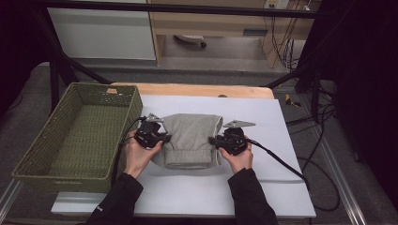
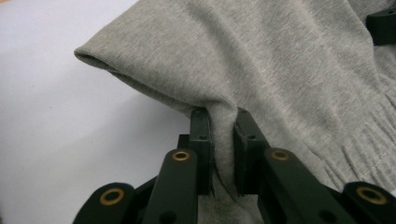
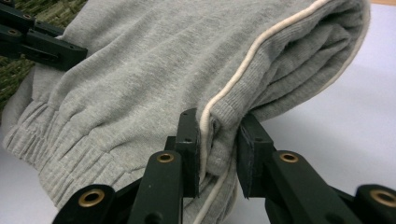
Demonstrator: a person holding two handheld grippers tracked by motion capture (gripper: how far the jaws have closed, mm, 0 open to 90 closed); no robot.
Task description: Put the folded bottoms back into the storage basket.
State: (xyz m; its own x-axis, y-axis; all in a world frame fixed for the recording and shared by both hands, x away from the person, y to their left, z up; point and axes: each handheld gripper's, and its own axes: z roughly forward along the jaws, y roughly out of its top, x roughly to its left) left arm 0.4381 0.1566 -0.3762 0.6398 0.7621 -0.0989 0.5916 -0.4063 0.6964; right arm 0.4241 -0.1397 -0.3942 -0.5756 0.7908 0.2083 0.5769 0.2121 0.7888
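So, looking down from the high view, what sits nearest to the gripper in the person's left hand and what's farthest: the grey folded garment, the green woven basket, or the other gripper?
From the left gripper:
1. Grey folded garment: clamped in its jaws, just to its right.
2. Green woven basket: close on its left, apart from it.
3. Right gripper: farthest, gripping the garment's opposite edge.

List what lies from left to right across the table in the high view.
Woven olive-green rectangular basket → left gripper, jaws shut on the cloth → folded grey knit garment with ribbed cuff → right gripper, jaws shut on the cloth → black cable trailing over the white table sheet.
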